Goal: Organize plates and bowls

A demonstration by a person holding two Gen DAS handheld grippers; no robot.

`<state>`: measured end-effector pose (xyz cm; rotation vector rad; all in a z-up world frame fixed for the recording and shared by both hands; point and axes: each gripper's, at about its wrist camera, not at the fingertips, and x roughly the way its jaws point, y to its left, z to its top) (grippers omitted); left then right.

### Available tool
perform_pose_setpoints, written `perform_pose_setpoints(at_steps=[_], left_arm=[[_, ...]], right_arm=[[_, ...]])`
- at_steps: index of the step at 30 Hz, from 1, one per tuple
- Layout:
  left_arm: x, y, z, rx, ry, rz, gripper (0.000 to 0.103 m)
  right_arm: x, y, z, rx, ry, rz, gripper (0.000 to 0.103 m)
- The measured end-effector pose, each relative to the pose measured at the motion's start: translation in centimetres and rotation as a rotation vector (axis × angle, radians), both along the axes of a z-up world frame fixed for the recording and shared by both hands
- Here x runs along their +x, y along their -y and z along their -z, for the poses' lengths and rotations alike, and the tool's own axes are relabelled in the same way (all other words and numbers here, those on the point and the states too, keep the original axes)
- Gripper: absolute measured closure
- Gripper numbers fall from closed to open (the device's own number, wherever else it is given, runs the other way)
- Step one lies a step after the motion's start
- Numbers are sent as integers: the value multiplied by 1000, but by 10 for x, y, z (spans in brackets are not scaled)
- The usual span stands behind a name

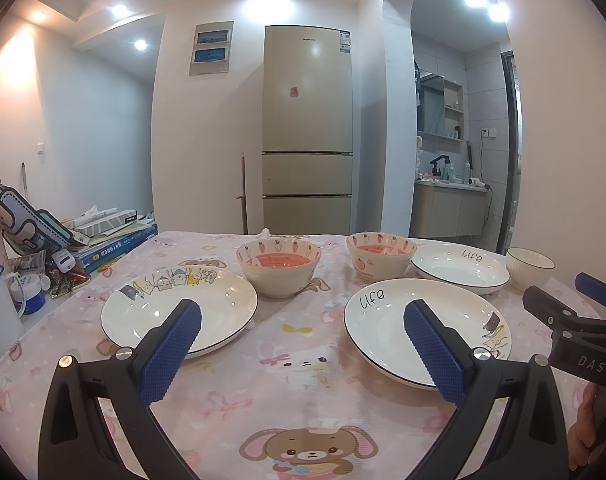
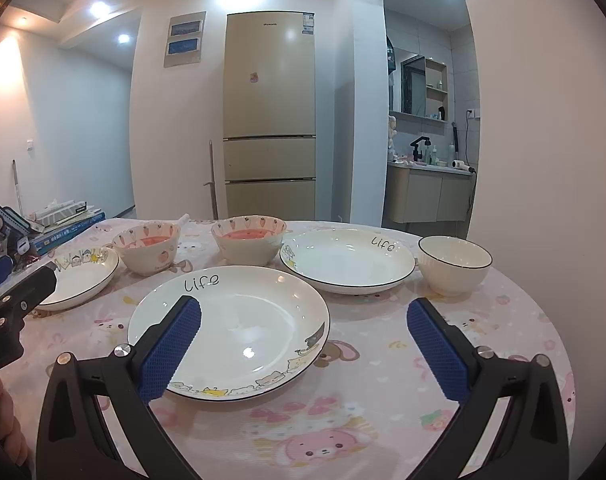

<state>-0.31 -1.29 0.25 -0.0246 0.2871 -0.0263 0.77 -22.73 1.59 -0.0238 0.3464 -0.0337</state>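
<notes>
I have both tools hovering low over the surface (image 2: 383,420) with nothing lifted. The left gripper (image 1: 303,332) is spread wide and holds nothing; the right gripper (image 2: 303,332) is spread just as wide, also bare.

Three plates and three bowls lie apart on the pink cloth. The near "life" plate (image 2: 239,332) sits right ahead of the right gripper, its left finger over the plate's near-left rim. The far "life" plate (image 2: 347,258) lies behind it, with the plain white bowl (image 2: 455,264) just beside that plate on the right. The cartoon-rim plate (image 1: 179,312) is in front of the left gripper. Two strawberry bowls (image 1: 279,266) (image 1: 381,256) stand behind the plates, near each other.

My judgement: nothing is stacked yet, so the first step is picking up a plate. The near "life" plate looks easiest. These rims are low and glazed, so I would come in flat, slide one finger under the near edge and pinch the lip firmly before lifting; a shallow bite could slip.

Room is good in the middle and the foreground. The surface edge curves close on the right past the white bowl, and the books and clutter (image 1: 103,236) crowd the left side, so I would keep swings inward.
</notes>
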Motion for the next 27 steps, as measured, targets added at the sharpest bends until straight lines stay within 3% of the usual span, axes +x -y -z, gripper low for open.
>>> perform_pose_setpoints(at_steps=[27], left_arm=[[1, -4, 1, 1, 0, 1, 0]], right_arm=[[-2, -3, 0, -5, 3, -6, 0]])
